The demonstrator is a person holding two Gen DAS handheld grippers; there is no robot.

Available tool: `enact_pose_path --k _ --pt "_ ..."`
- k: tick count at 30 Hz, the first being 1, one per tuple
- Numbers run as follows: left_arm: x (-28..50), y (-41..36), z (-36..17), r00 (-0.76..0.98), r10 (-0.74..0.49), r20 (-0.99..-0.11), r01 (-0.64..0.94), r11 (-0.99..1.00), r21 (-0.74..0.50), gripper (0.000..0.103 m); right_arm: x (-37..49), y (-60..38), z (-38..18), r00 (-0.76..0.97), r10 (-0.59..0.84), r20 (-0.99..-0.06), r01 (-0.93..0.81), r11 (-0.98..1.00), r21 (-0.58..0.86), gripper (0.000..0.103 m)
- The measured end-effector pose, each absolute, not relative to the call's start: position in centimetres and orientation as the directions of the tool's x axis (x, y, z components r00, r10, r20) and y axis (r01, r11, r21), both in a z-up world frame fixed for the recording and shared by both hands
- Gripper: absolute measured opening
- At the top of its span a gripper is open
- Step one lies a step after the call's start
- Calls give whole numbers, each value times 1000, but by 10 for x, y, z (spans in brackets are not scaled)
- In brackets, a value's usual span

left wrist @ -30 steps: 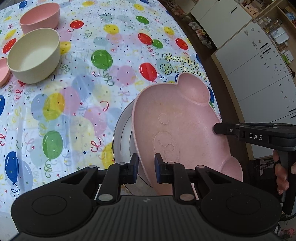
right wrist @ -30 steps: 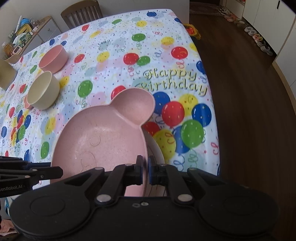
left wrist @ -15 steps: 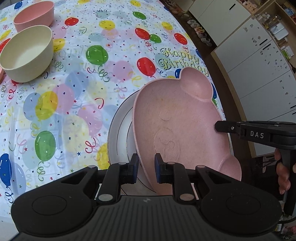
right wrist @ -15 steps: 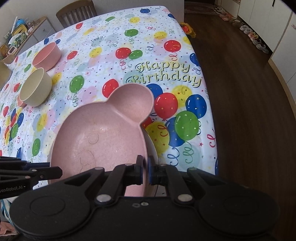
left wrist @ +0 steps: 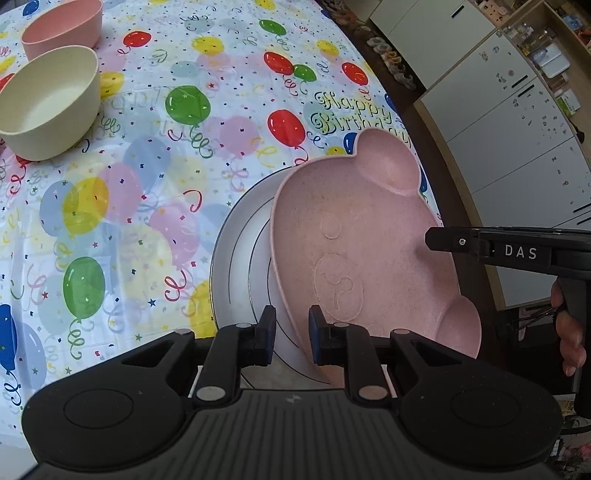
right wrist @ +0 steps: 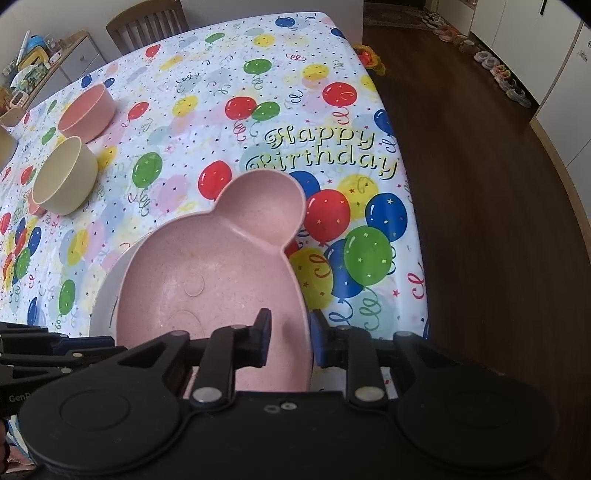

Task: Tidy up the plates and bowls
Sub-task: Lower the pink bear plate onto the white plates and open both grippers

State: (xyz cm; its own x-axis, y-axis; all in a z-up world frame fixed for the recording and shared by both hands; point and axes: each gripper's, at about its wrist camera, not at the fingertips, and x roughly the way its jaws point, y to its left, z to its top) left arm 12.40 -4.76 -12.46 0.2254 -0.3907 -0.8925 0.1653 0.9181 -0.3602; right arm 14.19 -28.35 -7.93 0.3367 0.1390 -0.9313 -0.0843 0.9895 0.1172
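A pink bear-shaped plate (left wrist: pixel 369 236) lies on a white round plate (left wrist: pixel 240 258) near the table's right edge. My left gripper (left wrist: pixel 291 332) is open, its jaws on either side of the pink plate's near rim without pinching it. My right gripper (right wrist: pixel 290 336) is open, its jaws either side of the pink plate's (right wrist: pixel 221 273) right rim; it also shows from the side in the left wrist view (left wrist: pixel 487 247). A cream bowl (left wrist: pixel 48 107) and a pink bowl (left wrist: pixel 62 22) stand at the far left.
The balloon tablecloth (right wrist: pixel 258 110) covers the table. The table edge and dark wood floor (right wrist: pixel 480 184) lie to the right. A chair (right wrist: pixel 147 22) stands at the far end. White cabinets (left wrist: pixel 517 147) are beyond the edge.
My right gripper has opened and let go of the pink plate's rim. The pink plate has settled lower onto the white plate. The left gripper stays open.
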Motion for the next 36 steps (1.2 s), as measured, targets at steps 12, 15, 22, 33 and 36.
enact_pose_path --k 12,15,22,33,36 --pt "111 -34 -85 361 -385 -849 198 922 -334 18 129 -256 -44 417 203 -886 -188 973 135 44" --pt "105 -28 -69 439 -343 -830 199 938 -283 18 125 -245 -34 444 223 -868 -222 966 135 50" --pt "98 0 -33 577 -292 -763 158 956 -247 21 120 -217 -8 518 274 -810 -303 945 126 63" --pt "95 53 -1 700 -142 -700 3 981 -196 57 130 -167 18 583 354 -731 -400 908 121 83" --pt "99 65 3 715 -103 -692 -38 982 -186 64 135 -152 21 596 367 -714 -422 900 110 91"
